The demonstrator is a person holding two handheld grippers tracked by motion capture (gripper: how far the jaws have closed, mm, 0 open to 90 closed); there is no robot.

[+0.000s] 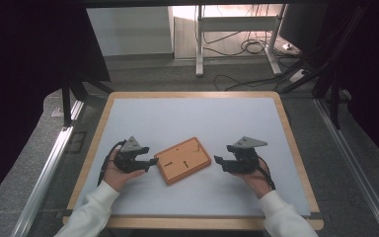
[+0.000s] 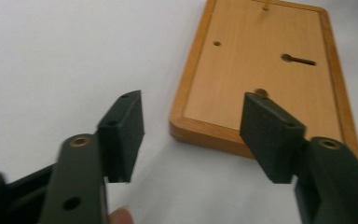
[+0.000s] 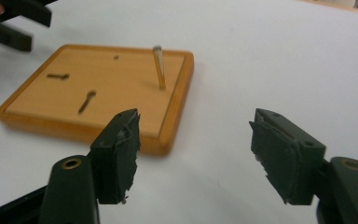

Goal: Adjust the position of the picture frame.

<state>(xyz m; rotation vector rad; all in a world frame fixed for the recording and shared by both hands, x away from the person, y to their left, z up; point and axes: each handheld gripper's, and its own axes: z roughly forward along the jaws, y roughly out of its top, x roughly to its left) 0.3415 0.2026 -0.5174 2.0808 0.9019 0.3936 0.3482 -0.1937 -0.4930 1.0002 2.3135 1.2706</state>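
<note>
A wooden board [image 1: 183, 160] lies at the centre of the high view on the white tabletop [image 1: 202, 118], turned at a slant. A thin peg [image 3: 159, 67] stands tilted near one edge of the board. The left tool [image 1: 151, 161] sits just left of it, jaws apart and gripping nothing, one corner of the board between them. The right tool [image 1: 218, 160] rests to the right, clear of the board, jaws spread and empty.

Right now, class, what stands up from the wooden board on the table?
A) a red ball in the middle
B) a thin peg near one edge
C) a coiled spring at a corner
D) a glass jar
B: in the right gripper view a thin peg rises from the wooden board near its edge.
</note>
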